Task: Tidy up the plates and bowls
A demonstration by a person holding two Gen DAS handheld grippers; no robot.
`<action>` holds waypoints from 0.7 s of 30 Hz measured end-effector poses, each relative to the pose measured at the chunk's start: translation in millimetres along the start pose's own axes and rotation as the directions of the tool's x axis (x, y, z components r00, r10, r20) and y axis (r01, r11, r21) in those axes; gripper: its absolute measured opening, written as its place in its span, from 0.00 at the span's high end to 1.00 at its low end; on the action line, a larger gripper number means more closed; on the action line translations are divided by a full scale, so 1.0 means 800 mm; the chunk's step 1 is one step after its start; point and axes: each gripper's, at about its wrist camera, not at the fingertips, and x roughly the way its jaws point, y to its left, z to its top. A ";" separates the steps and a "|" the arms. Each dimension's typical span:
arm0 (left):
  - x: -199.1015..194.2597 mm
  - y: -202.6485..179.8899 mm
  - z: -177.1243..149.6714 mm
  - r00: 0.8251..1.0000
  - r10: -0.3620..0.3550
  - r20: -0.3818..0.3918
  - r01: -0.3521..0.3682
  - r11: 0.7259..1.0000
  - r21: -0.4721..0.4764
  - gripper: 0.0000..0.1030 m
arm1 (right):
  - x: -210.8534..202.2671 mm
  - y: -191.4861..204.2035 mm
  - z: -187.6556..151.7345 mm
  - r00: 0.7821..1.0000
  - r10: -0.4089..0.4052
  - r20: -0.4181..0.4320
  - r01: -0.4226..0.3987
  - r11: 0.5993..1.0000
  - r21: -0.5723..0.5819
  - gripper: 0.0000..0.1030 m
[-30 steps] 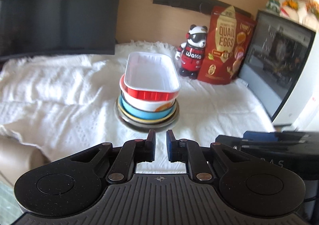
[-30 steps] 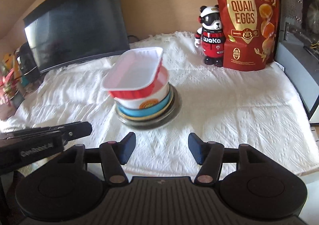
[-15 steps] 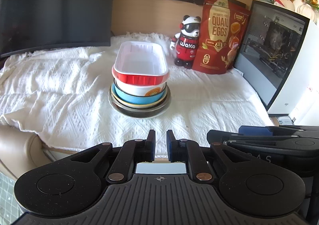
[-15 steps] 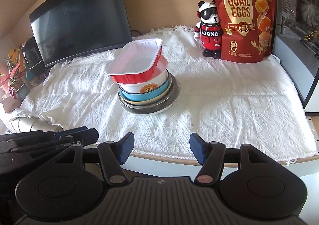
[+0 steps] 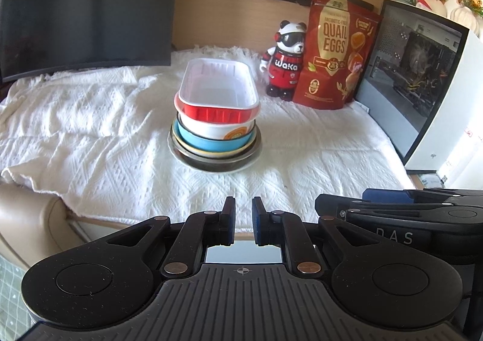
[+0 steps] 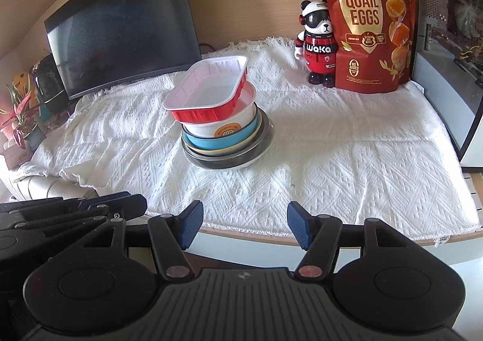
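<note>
Nearest the cameras, both grippers hang off the front edge of the table, clear of the dishes. The left gripper (image 5: 241, 217) is clenched with nothing between its pads; the right gripper (image 6: 244, 226) stands released, jaws apart and empty.

Beyond them the white cloth (image 6: 332, 159) covers the table, and the stack sits near its middle, well apart from either gripper. At the bottom lies a white plate (image 6: 256, 158) with a metal pan (image 6: 223, 161) in it, then a cream dish (image 6: 211, 151), a blue bowl (image 6: 217, 141) and a white bowl (image 6: 211, 128) with an orange emblem. These look rigid; any ceramic ones would be heavy, smooth and breakable, so a pinch on the rim with a slow lift seems wisest.

On top rests the red tray (image 6: 208, 114), white inside and ribbed on its walls. It looks like thin foil: light, easily dented, and best taken by its rolled rim at a short end. It is oblong, its long axis running from the front left toward the back right in the right wrist view, and it overhangs the round bowl, tilted slightly down to the left. That perch looks unsteady.

Farthest back stand a panda figure (image 6: 318, 45) and a red bag (image 6: 369, 24).
</note>
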 end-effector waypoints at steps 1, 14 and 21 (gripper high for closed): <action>-0.001 0.001 -0.001 1.000 0.001 0.000 -0.001 1.000 -0.001 0.87 | 0.000 0.001 -0.001 1.000 0.000 -0.001 0.000 1.000 0.000 0.40; -0.005 0.007 -0.006 1.000 -0.001 -0.005 0.001 1.000 -0.012 0.87 | 0.002 0.012 -0.007 1.000 0.013 -0.019 -0.014 1.000 -0.015 0.40; -0.003 0.008 -0.006 1.000 0.001 -0.009 -0.001 1.000 -0.017 0.87 | 0.004 0.012 -0.007 1.000 0.018 -0.025 -0.018 1.000 -0.015 0.40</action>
